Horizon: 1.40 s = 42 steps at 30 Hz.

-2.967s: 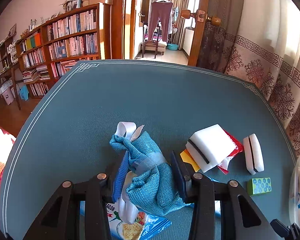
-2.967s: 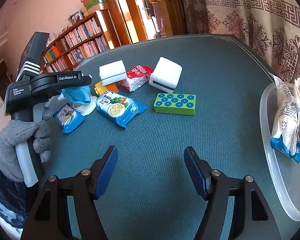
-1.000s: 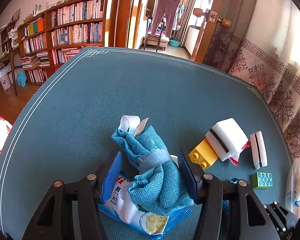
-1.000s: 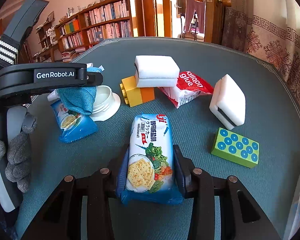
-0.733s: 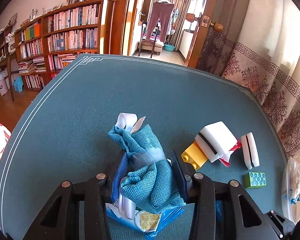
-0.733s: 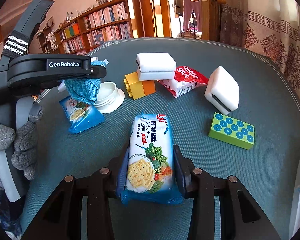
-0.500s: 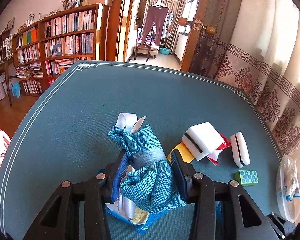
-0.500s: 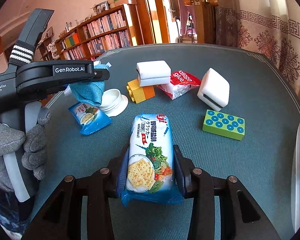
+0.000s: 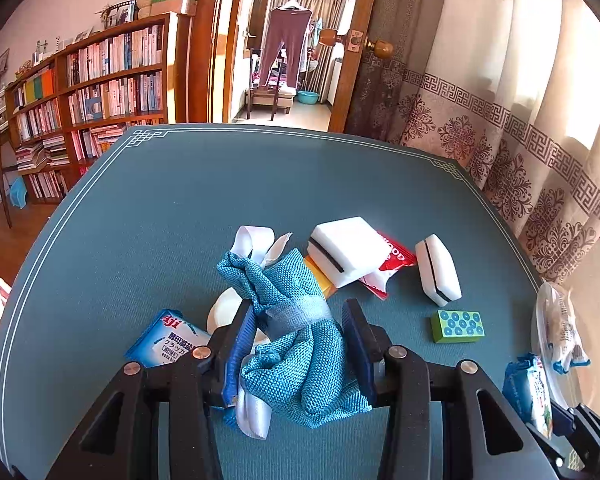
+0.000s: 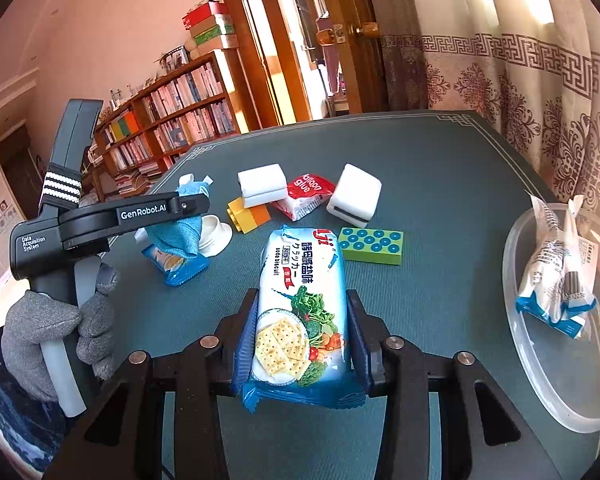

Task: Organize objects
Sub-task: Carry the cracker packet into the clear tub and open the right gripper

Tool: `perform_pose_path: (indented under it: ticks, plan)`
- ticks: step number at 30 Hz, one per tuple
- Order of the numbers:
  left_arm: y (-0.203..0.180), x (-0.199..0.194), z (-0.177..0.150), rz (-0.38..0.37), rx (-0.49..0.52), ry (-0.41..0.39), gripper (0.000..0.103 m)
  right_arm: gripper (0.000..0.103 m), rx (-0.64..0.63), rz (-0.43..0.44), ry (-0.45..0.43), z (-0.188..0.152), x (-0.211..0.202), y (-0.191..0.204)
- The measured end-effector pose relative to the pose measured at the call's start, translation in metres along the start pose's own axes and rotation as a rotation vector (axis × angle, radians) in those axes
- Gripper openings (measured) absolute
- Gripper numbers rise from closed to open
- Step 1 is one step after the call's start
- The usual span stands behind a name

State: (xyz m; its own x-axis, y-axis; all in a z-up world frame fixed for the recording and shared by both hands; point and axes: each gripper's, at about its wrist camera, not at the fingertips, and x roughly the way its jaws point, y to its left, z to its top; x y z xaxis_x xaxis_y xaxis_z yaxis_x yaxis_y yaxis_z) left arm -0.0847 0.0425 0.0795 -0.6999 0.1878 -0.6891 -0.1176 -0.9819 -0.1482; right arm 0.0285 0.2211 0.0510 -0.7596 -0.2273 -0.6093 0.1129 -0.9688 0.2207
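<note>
My left gripper [image 9: 298, 312] is shut on a teal knitted cloth bundle [image 9: 296, 360] tied with white ribbon and holds it above the green table. From the right wrist view the same left gripper [image 10: 188, 206] shows side-on in a grey-gloved hand, the cloth bundle [image 10: 176, 236] hanging from it. My right gripper [image 10: 302, 298] is shut on a blue soda biscuit packet [image 10: 304, 280], lifted clear of the table. To the right lies a clear plastic tray [image 10: 540, 392] with a white and blue packet [image 10: 556, 280] in it.
On the table lie a small blue biscuit packet [image 10: 176, 268], a white bowl [image 10: 216, 232], a yellow-orange brick [image 10: 248, 212], two white sponges [image 10: 262, 184] [image 10: 354, 194], a red glue packet [image 10: 306, 194] and a green dotted brick [image 10: 372, 246]. Curtains hang behind.
The left jaws closed on the cloth bundle and lifted it off the small blue packet. The right gripper rose and moved right with the biscuit packet, bringing the tray into view.
</note>
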Motion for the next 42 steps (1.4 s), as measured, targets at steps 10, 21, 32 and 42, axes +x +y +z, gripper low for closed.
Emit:
perform_pose_path:
  ticks: [10, 21, 32, 42]
  plan:
    - [-0.034, -0.007, -0.010, -0.047, 0.072, 0.020, 0.047, 0.042, 0.159, -0.098, -0.086, -0.011, -0.056, -0.057]
    - [-0.074, -0.012, -0.020, -0.101, 0.156, 0.031, 0.047, 0.042, 0.313, -0.276, -0.157, -0.021, -0.094, -0.132]
    - [-0.107, -0.014, -0.027, -0.143, 0.232, 0.037, 0.047, 0.042, 0.417, -0.393, -0.124, -0.032, -0.082, -0.192]
    - [-0.127, -0.010, -0.033, -0.164, 0.275, 0.061, 0.047, 0.042, 0.433, -0.482, -0.083, -0.024, -0.068, -0.234]
